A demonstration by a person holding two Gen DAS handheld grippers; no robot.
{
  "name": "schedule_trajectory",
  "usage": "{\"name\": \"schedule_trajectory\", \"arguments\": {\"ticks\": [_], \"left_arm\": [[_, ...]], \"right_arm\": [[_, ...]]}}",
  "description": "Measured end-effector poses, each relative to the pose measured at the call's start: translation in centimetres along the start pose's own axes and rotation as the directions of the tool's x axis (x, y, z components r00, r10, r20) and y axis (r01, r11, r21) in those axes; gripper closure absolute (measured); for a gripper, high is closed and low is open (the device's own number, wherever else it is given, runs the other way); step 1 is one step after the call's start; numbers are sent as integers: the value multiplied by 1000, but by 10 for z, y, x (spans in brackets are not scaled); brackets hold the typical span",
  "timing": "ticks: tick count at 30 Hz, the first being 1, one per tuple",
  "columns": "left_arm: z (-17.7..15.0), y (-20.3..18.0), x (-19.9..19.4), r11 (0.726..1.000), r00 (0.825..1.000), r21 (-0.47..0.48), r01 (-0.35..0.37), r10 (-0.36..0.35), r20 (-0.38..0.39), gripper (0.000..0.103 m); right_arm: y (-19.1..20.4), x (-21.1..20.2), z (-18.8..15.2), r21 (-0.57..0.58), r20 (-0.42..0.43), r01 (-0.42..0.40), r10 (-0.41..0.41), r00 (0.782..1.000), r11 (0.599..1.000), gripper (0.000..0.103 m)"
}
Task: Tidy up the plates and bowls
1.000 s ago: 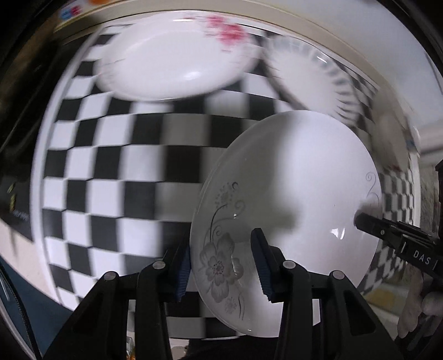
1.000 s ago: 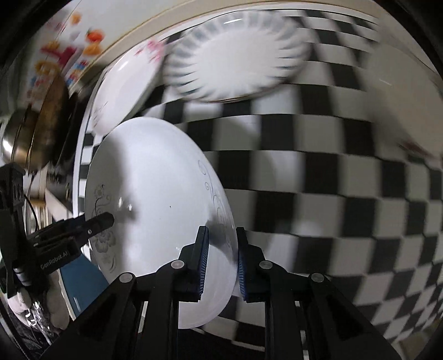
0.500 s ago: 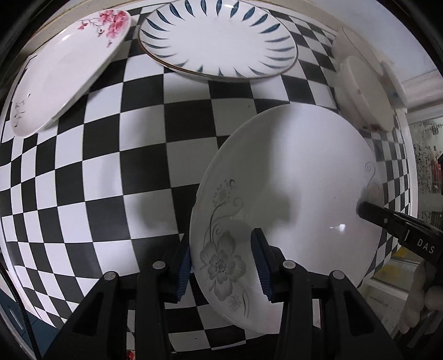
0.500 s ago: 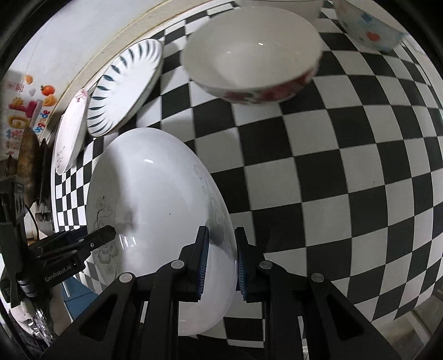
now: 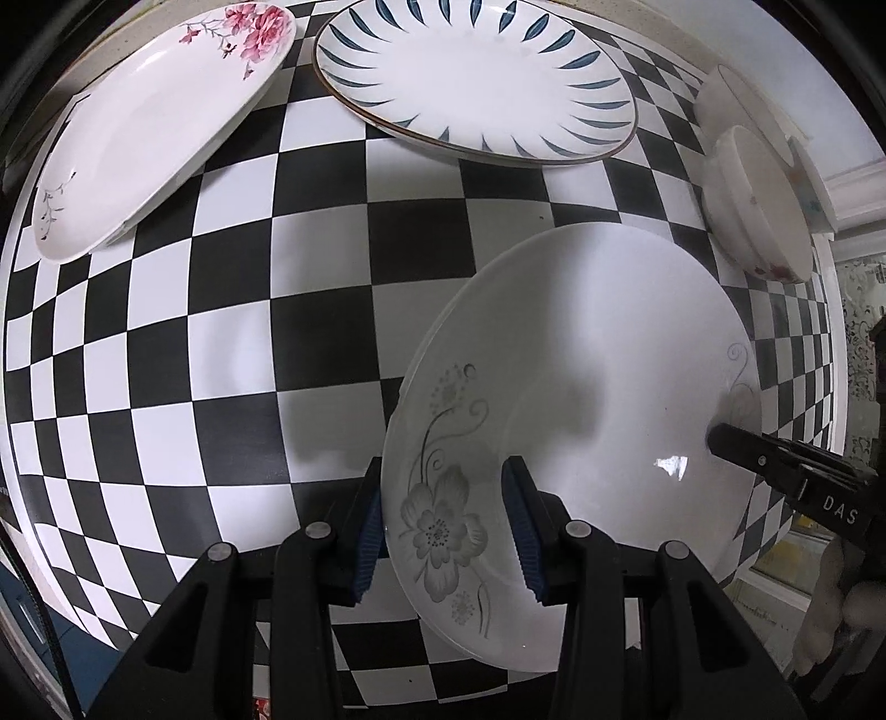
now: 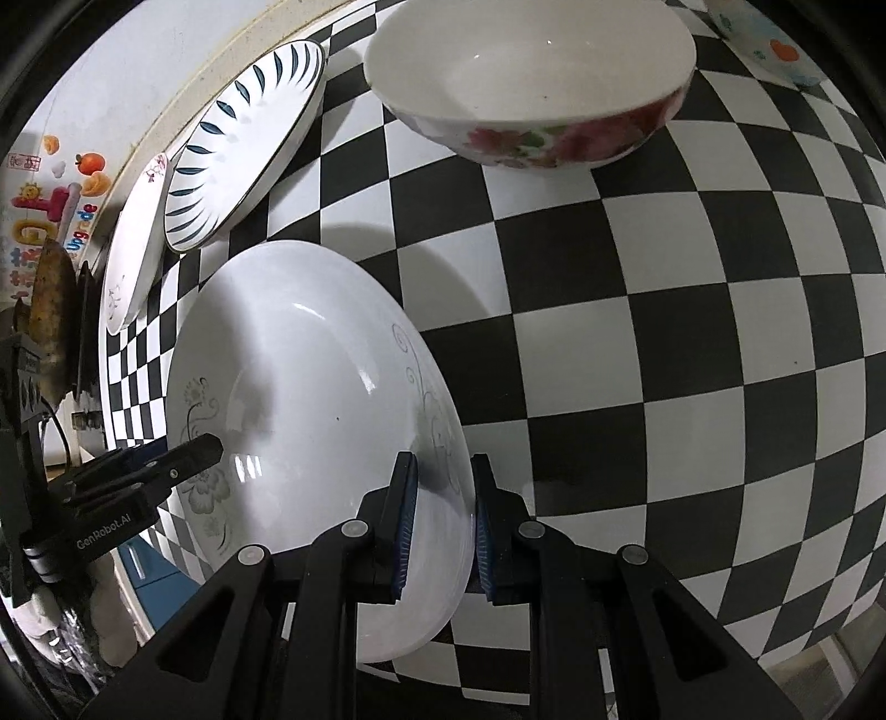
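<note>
Home kitchen: checkered tablecloth (image 5: 232, 288), fridge stickers (image 6: 61, 183).

Three plates show in the left wrist view: a pink-flowered plate (image 5: 160, 127) at the upper left, a blue-leaf plate (image 5: 476, 83) at the top centre, and a grey-flowered plate (image 5: 576, 437) at the lower right. The same three appear along the left side of the right wrist view.

Three bowls show in the right wrist view: a red-flowered bowl (image 6: 531, 83) at the top centre, a pale blue bowl (image 6: 769, 50) cut by the upper right edge, and a sliver of a white bowl behind them; the left wrist view stacks them at the upper right.

Two grippers: left gripper (image 5: 448, 526), right gripper (image 6: 440, 526).
</note>
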State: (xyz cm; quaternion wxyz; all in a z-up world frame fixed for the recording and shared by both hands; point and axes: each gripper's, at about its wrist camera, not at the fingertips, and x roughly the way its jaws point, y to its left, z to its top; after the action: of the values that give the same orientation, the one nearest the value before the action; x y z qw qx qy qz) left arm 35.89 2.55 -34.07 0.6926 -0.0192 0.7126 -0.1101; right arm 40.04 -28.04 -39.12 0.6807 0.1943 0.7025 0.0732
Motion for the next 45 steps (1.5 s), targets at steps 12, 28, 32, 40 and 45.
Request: {"name": "schedule_trajectory", "arguments": {"ticks": [12, 28, 32, 40, 45], "left_arm": [[18, 118, -94, 931, 970, -351, 101, -14, 244, 58], [75, 247, -42, 689, 973, -702, 181, -20, 232, 59], [83, 251, -28, 689, 975, -702, 179, -32, 218, 61], [100, 238, -29, 727, 977, -676, 120, 33, 210, 79], [93, 233, -43, 736, 973, -668, 109, 58, 222, 79]], "right_arm": [[85, -107, 44, -234, 108, 26, -1, 994, 972, 56], [304, 62, 270, -601, -58, -45, 13, 998, 798, 54], [315, 105, 284, -611, -144, -65, -30, 989, 789, 59], [327, 116, 279, -658, -170, -81, -43, 985, 749, 85], [323, 110, 267, -649, -172, -90, -30, 985, 756, 87]]}}
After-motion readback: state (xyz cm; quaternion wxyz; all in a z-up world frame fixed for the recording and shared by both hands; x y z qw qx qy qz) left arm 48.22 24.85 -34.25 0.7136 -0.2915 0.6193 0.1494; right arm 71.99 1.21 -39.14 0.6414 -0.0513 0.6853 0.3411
